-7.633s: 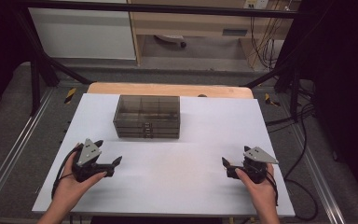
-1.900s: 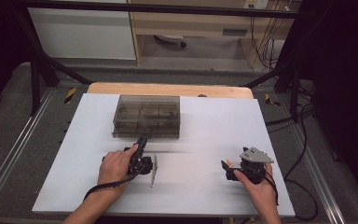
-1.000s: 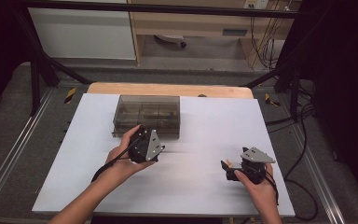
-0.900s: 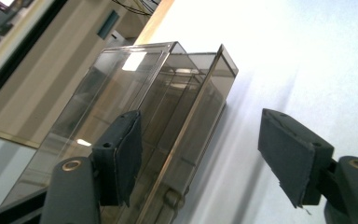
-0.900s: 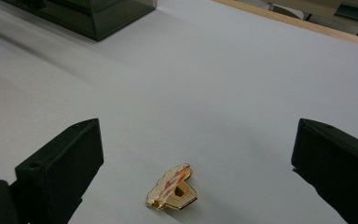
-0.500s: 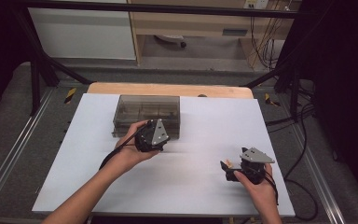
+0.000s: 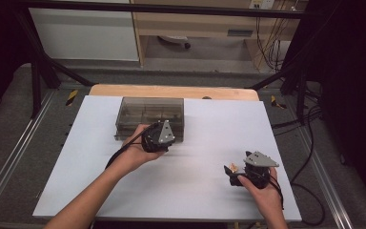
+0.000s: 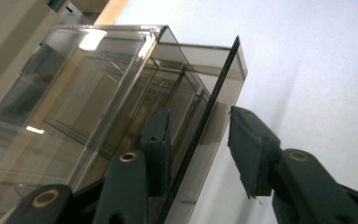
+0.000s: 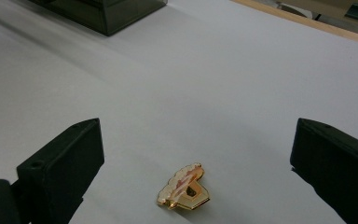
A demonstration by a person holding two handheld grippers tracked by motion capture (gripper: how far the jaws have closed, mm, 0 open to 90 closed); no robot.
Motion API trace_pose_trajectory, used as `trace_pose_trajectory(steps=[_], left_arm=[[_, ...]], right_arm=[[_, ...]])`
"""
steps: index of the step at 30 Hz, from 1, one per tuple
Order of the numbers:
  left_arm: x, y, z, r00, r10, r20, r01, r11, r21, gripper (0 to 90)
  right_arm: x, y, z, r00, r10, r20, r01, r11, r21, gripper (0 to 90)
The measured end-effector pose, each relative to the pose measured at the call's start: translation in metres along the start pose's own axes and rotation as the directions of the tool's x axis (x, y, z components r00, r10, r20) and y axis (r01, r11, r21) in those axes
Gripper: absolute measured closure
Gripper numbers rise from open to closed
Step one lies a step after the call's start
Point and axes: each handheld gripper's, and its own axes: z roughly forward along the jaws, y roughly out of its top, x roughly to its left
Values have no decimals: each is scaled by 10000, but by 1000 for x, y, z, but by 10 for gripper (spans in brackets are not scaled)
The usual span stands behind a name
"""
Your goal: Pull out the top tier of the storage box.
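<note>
A smoky clear plastic drawer box (image 7: 150,110) stands at the back of the white table (image 7: 200,191). My left gripper (image 7: 160,128) is at the box's front, right of centre. In the left gripper view the box (image 8: 88,93) has one drawer slid out a little, and my left gripper (image 8: 200,149) straddles its thin front panel (image 8: 216,88). The jaws have just been closing; one pad still stands off the panel. My right gripper (image 7: 229,171) rests open at the front right. A small gold and pink pin (image 9: 184,186) lies flat between the wide jaws of the right gripper (image 9: 198,135).
A wooden strip (image 7: 171,90) edges the table's far side, with a floor and cabinets beyond. Black frame bars and cables (image 7: 300,119) run along the right. White tabletop lies bare between the two hands.
The left hand has moved away from me, up to the box's front, and its jaws have narrowed around the drawer panel. The right hand and the pin have stayed put.
</note>
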Motion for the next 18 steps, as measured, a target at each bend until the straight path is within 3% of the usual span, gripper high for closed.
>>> trace_pose_trajectory(steps=[3,18], left_arm=[[2,-1,1,9997,-148,193,148,9999,-19,615],[2,-4,-5,9964,-12,845,7,10000,63,663]], right_arm=[[0,0,0,10000,-7,-34,7,10000,0,35],[2,0,1,9999,-88,-116,88,9999,48,34]])
